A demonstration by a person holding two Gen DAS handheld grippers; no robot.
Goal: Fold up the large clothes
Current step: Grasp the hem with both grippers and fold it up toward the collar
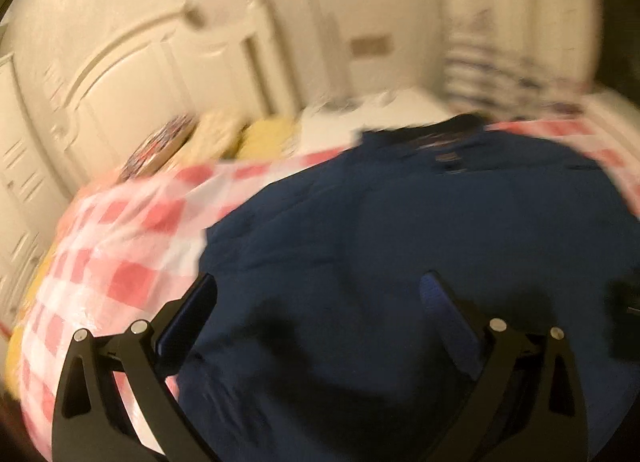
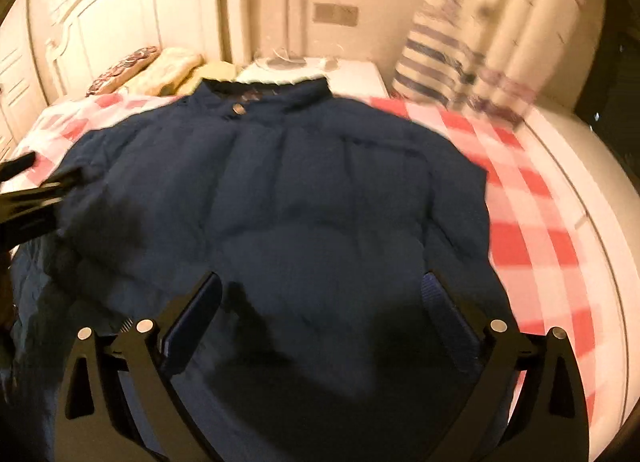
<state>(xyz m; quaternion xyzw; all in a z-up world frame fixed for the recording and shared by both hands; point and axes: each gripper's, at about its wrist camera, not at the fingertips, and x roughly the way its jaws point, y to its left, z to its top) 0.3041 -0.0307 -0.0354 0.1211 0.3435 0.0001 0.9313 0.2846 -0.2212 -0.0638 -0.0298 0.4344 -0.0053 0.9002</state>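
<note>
A large navy padded jacket (image 2: 280, 190) lies spread on a bed with a red and white checked sheet (image 2: 520, 230), collar toward the headboard. It also shows in the blurred left wrist view (image 1: 400, 230). My left gripper (image 1: 320, 286) is open above the jacket's left part, with nothing between its fingers. My right gripper (image 2: 320, 286) is open above the jacket's lower middle, also empty. The left gripper's black fingers (image 2: 36, 190) show at the left edge of the right wrist view, next to the jacket's left side.
A white headboard (image 2: 120, 14) stands at the back left. Pillows (image 2: 168, 70) lie beneath it. A white nightstand (image 2: 352, 74) stands behind the collar. A striped cushion (image 2: 436, 58) and curtains (image 2: 520, 14) are at the back right. The bed's edge (image 2: 592, 222) runs along the right.
</note>
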